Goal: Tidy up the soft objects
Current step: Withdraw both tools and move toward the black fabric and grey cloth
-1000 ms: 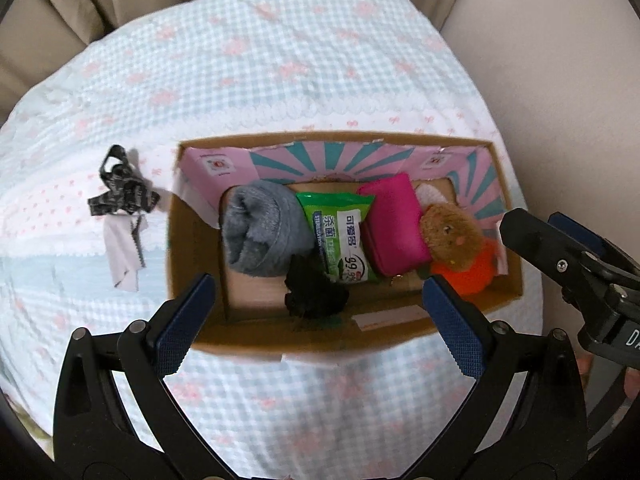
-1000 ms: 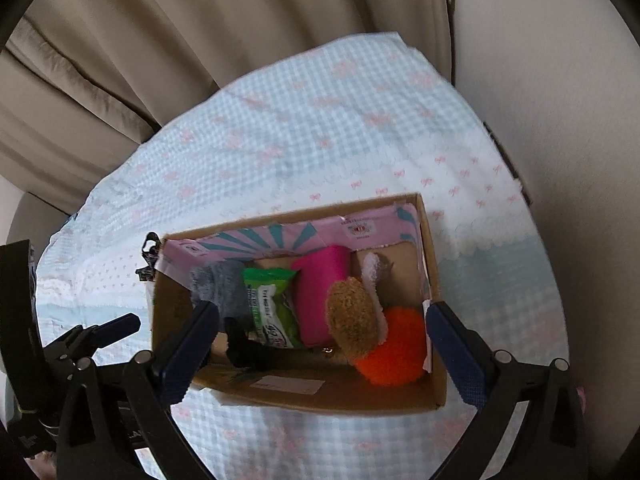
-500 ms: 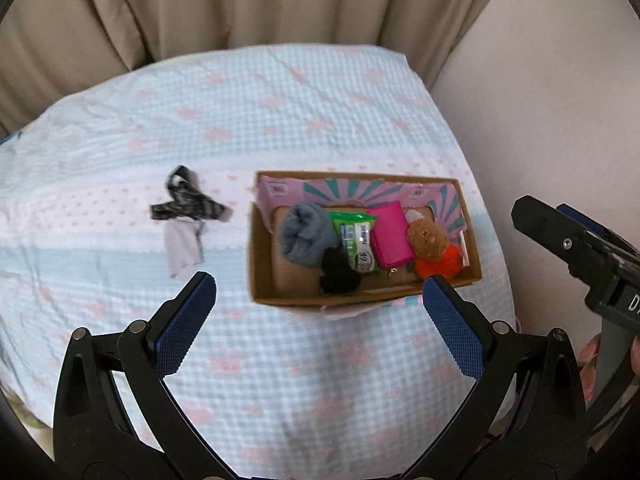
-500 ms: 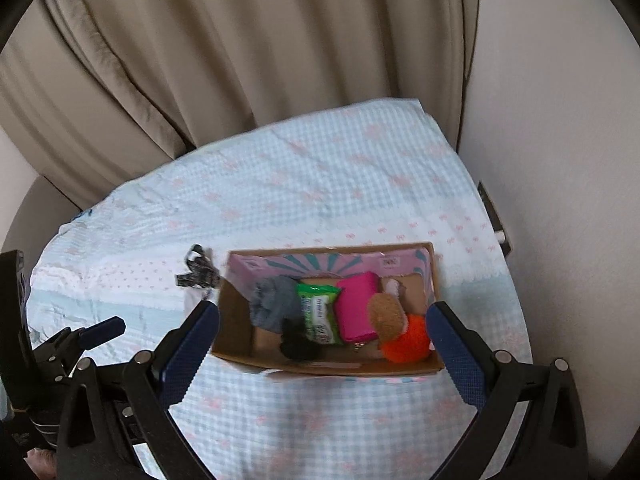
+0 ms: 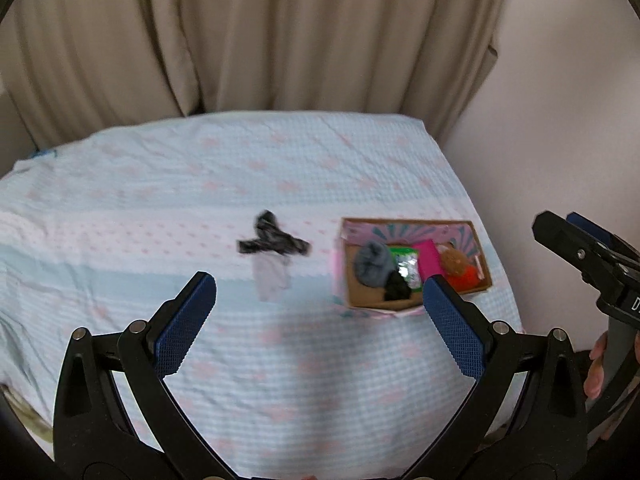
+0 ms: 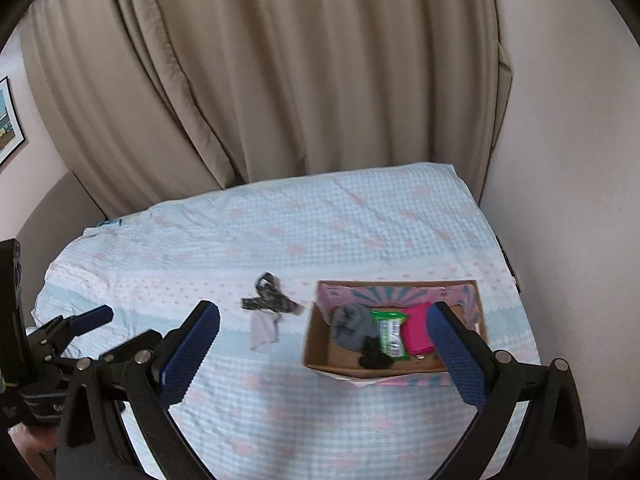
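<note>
Left tongs point(image 5: 320, 304): spread wide, nothing between the blue pads point(image 5: 186, 322), held above the bed point(image 5: 200, 184). Right tongs point(image 6: 322, 344): likewise spread wide and holding nothing.

Box point(image 5: 482, 258): an open cardboard tray with a pink and teal printed inner wall, resting on the bed. In the left wrist view it lies ahead and to the right of the left tongs, its near corner hidden behind the right pad. In the right wrist view it lies ahead of the right tongs, and their right pad covers its right end.

Contents, from the end nearer the left tongs outward:
- grey roll point(image 5: 374, 262), against the left wall;
- black bundle point(image 5: 397, 287), in front of the roll, near the front wall;
- green pack point(image 5: 408, 264), beside the roll;
- pink pad point(image 5: 429, 256), touching the pack;
- brown plush point(image 5: 454, 261), seated against an orange ball point(image 5: 466, 278) at the right end. Plush and ball are hidden in the right wrist view.

Loose cloth point(image 5: 272, 256): a dark patterned strip crossed over a pale piece, lying on the bed outside the box, ahead of the left tongs and just left of the box, apart from it. The picture is blurred, so its kind cannot be told.

Bed cover: pale blue check with pink marks. Curtain point(image 6: 280, 80): beige, hanging behind the bed. Wall point(image 6: 568, 160): plain, to the right of both tongs. The right tongs appear at the right edge of the left wrist view, gripped by a hand point(image 5: 596, 366).
</note>
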